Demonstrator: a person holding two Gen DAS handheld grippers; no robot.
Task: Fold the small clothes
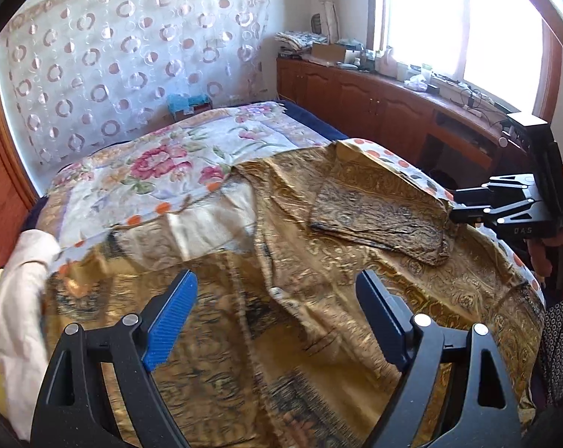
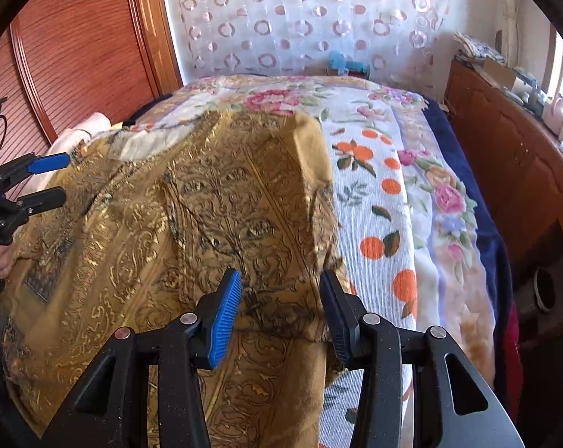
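Nearest, the left gripper (image 1: 276,313) hovers with fingers spread over the gold patterned garment (image 1: 319,261), which lies spread on the bed (image 2: 479,224). The right gripper (image 2: 279,313), fingers apart, straddles the folded-over flap (image 2: 244,194); judged best pressed flat before release. Beyond, orange-print towel (image 2: 378,201) and floral quilt (image 1: 162,164) offer room; the wooden cabinet (image 2: 513,156) bounds the right.

1. Open bedspread (image 2: 371,201) is left right of the garment (image 2: 192,224).
2. Left of the garment, room is narrowed by a white bundle (image 1: 20,298).
3. Beyond the garment, floral quilt (image 1: 162,171) lies unobstructed.
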